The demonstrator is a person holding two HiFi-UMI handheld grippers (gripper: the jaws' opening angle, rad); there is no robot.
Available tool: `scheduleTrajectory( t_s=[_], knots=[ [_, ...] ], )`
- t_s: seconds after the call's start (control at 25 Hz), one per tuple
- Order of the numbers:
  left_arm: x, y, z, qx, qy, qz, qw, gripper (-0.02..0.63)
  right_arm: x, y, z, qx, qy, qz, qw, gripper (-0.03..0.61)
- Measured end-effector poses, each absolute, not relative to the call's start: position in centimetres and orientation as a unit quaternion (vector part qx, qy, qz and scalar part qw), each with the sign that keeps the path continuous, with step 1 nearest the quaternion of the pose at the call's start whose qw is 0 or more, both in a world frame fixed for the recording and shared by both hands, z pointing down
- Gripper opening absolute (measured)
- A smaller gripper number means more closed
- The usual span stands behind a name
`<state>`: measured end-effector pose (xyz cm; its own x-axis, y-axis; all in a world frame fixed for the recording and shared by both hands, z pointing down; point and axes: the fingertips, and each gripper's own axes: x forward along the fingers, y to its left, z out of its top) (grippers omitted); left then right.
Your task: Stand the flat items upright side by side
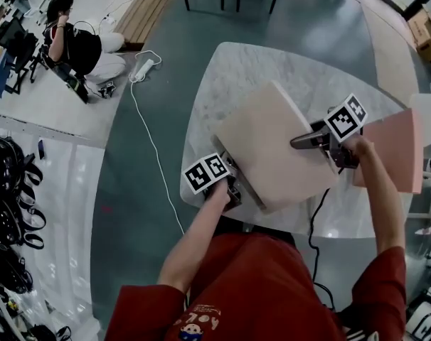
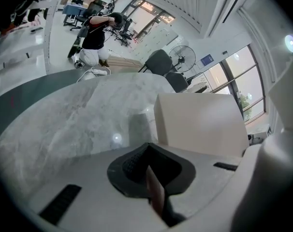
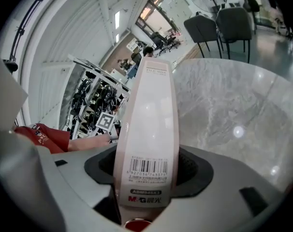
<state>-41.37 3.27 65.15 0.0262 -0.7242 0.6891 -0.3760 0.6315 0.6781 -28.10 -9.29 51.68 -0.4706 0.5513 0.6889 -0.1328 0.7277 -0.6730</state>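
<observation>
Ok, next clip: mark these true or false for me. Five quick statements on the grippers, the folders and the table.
1. The right gripper grips the beige folder by its barcoded spine. True.
2. The left gripper is empty. False: a thin edge of the beige folder sits clamped between its jaws.
3. A pink folder is at the table's right side. True.
4. The table is dark wood. False: its top is white and marble-patterned.
5. Nobody else is in the room. False: a person sits on the floor beyond the table.
</observation>
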Motion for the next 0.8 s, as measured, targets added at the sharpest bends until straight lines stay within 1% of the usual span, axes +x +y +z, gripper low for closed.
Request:
scheduleTrajectory(
  t_s=[0.16,0.36,0.52,0.8],
  knots=[
    [-41.4,1.5,63.8,0.443,-0.67,-0.145,0.577,0.003,-26.9,-9.5,49.9,-0.093,-0.823,0.336,0.447,0.273],
    [-41.9,-1.3,60.9,0.496,-0.672,-0.126,0.535,0.003,-25.2,-9.7,47.4,-0.036,-0.866,0.321,0.382,0.268],
    [-41.7,-3.1,57.8,0.535,-0.69,-0.094,0.478,0.003,-23.4,-10.2,45.9,0.009,-0.89,0.324,0.322,0.268],
    [-38.6,-5.5,52.6,0.592,-0.719,-0.018,0.364,0.003,-18.9,-11.9,44.7,0.106,-0.913,0.338,0.205,0.268]
  ],
)
